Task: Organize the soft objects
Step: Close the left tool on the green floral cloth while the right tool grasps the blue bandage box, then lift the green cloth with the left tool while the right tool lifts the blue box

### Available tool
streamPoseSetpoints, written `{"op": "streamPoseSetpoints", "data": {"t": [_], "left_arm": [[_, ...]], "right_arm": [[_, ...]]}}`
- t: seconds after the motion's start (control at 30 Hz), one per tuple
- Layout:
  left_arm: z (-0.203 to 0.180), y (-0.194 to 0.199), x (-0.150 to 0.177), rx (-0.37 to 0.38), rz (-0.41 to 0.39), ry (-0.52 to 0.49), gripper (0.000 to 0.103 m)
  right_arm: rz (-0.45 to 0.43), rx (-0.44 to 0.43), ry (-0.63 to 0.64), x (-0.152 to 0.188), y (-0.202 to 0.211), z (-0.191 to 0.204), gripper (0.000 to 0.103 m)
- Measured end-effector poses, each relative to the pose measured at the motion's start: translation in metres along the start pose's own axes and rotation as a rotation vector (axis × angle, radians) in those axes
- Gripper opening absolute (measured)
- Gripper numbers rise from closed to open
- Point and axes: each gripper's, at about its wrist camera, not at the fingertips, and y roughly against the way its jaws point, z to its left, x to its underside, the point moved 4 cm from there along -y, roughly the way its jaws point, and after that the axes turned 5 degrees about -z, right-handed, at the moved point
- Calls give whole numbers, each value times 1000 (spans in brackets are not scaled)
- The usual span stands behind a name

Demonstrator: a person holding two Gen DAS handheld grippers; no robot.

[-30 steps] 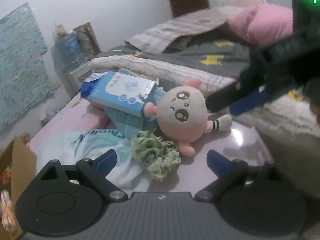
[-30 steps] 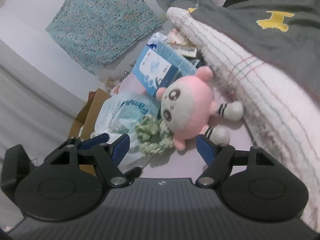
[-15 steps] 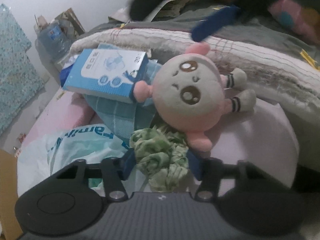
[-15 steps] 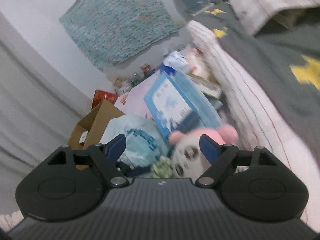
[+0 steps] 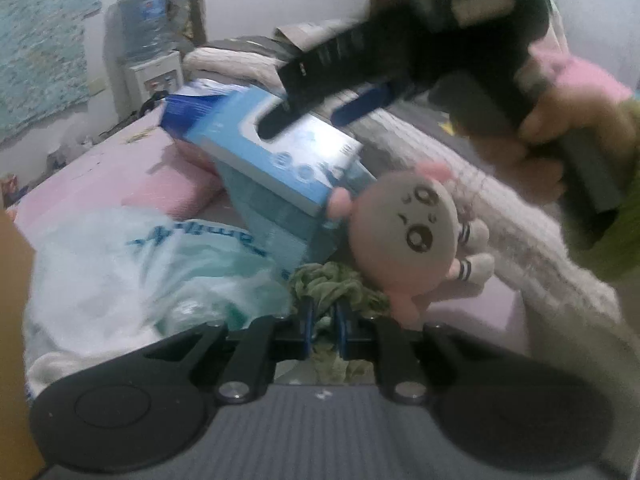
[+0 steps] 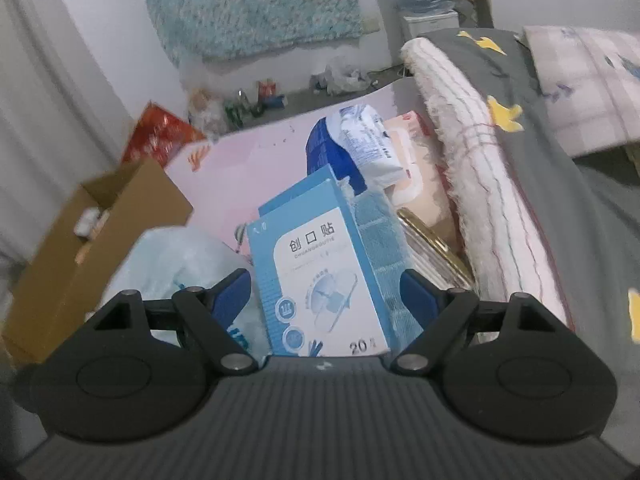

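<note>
In the left wrist view my left gripper (image 5: 323, 316) is shut on the green scrunchie (image 5: 334, 284), pinching its near folds. A pink round plush toy (image 5: 404, 236) lies just right of it on the pink bed surface. A blue and white box (image 5: 280, 152) rests on a teal cloth (image 5: 280, 220) behind them. My right gripper (image 5: 324, 114), held by a hand (image 5: 560, 128), hovers open above that box. In the right wrist view the right gripper (image 6: 326, 292) stands open with the same blue box (image 6: 320, 280) between its fingers, and the pads do not touch it.
A white plastic bag (image 5: 132, 264) lies left of the scrunchie. A cardboard box (image 6: 84, 240) stands at the bed's left edge. A rolled pink-white blanket (image 6: 472, 152) and a grey quilt (image 6: 560, 140) run along the right. A blue-white packet (image 6: 352, 144) lies behind the box.
My left gripper moved up to the scrunchie and shut on it. My right gripper left the plush toy, swung across, and now hangs over the blue box.
</note>
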Motion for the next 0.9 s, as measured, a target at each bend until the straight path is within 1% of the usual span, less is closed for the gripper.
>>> {"op": "streamPoseSetpoints", "data": {"t": [0.1,0.2,0.27,0.3,0.33,0.5,0.53,0.67,0.83,0.9], "left_arm": [[12,15,-1,-13,-22,36,10],[24,26,3,-33,-36,80,10],[29,30,4,-45,-42,105,9],[32,32,5,-49,-44,118,9],[34,34,6,-49,-46,131,9],[47,45,7,-51,-62,210,9],[48,48,8,-48,-68,226,8],[51,61,8,-25,-101,283,8],[55,79,10,-26,-140,326,8],[56,87,10,-24,-158,341,8]], "right_arm": [[33,27,50,0,-15,7,82],[66,57,67,2,-29,8,80],[89,47,50,3,-37,9,73],[98,44,40,3,-40,10,66],[98,42,34,4,-40,11,55],[57,17,2,-1,-26,21,29],[46,11,-11,-2,-22,21,26],[-3,-32,-70,-3,0,19,24],[-52,-80,-164,3,24,13,23],[-77,-90,-182,6,36,14,23]]}}
